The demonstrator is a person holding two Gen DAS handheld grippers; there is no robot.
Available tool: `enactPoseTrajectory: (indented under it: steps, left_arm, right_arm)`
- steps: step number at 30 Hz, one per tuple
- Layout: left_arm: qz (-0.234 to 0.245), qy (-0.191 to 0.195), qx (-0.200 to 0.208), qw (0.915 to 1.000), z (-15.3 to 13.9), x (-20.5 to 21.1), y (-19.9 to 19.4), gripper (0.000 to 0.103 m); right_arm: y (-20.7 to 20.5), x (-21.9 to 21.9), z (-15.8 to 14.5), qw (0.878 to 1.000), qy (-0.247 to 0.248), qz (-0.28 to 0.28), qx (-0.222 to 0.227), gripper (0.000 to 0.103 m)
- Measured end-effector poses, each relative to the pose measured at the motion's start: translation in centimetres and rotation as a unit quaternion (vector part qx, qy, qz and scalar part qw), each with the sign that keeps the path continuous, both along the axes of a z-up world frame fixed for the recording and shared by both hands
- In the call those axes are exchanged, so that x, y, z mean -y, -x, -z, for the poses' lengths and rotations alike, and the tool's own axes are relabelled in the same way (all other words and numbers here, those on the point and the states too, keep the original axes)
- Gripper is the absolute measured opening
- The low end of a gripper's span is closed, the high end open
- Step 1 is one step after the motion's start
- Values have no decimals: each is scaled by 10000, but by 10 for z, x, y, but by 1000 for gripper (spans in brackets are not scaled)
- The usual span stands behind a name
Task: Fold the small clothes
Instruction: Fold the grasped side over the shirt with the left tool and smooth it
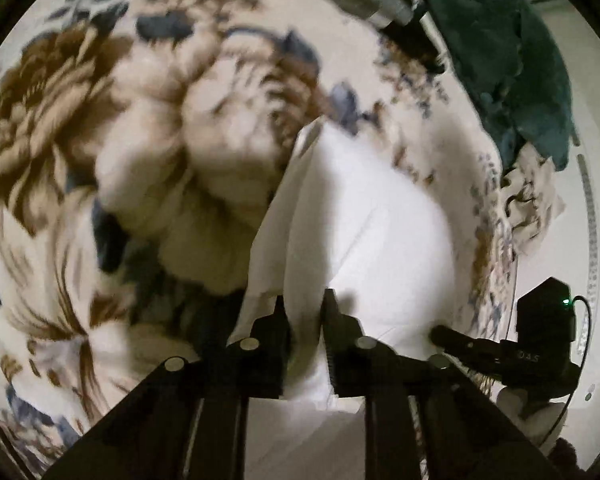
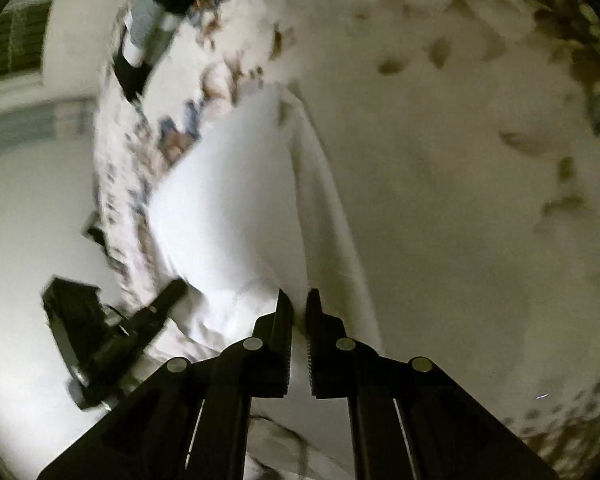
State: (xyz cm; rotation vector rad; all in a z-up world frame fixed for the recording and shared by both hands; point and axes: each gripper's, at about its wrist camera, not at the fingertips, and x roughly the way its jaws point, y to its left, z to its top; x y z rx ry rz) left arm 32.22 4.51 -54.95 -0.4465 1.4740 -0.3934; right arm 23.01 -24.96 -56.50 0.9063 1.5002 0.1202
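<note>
The white garment [image 1: 364, 216] hangs lifted above a flowered blanket [image 1: 48, 128], pinched at two spots along one edge. The left hand-held gripper [image 1: 305, 312] is clenched on a fold of it, cloth bunched between its jaws; the right hand-held gripper [image 2: 298, 308] grips the same piece, a thin layer caught in a narrow gap. The cloth looks light, thin and limp: it drapes in soft creases and sags between the holds, so it should follow any pull but will not keep a shape unsupported. It seems smooth enough to slide from a shallow pinch, so holds belong at corners or a hemmed edge, deep in the jaws, kept taut between them. A dark green cloth [image 1: 496, 52] lies well apart at the blanket's far side.
</note>
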Motion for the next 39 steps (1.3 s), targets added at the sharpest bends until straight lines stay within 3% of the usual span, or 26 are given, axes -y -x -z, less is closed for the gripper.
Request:
enactPoseTrajectory:
  steps: [4, 6, 9, 18, 23, 25, 27, 30, 36, 39]
  left_arm:
    - [-17, 172, 6, 9999, -10, -9, 13, 24]
    - [100, 263, -59, 9996, -14, -11, 27, 27]
    - [461, 123, -328, 9983, -6, -10, 66, 52]
    - [979, -340, -1130, 9882, 6, -10, 194, 52]
    - [400, -384, -1291, 9901, -11, -39, 240, 52]
    - [54, -326, -1245, 9917, -17, -53, 249, 52]
    - [-216, -280, -1210, 9920, -15, -62, 251, 52]
    - [-514, -252, -1281, 9901, 2, -70, 247, 52]
    - [-337, -354, -1336, 9898, 31, -56, 241, 52]
    - [-136, -689, -1127, 9911, 30, -41, 240, 49]
  right_arm:
    - [7, 1, -10, 9998, 30, -190, -46, 17]
    - [16, -2, -19, 9997, -87, -244, 40, 32]
    - [40, -17, -24, 9981, -436, -438, -8, 34]
    - [161, -73, 11, 9837, -707, -1299, -1024, 35]
    - [225, -83, 7, 9772, -787, -1489, -1296, 35]
    - [241, -71, 3, 9805, -717, -1295, -1295, 40]
    - [250, -53, 0, 9866, -564, -952, -1195, 53]
    - [254, -29, 7, 9907, -461, -502, -1174, 53]
    - [243, -19, 30, 9919, -456, -353, -1129, 53]
    - [243, -27, 41, 9905, -589, -358, -1186, 53]
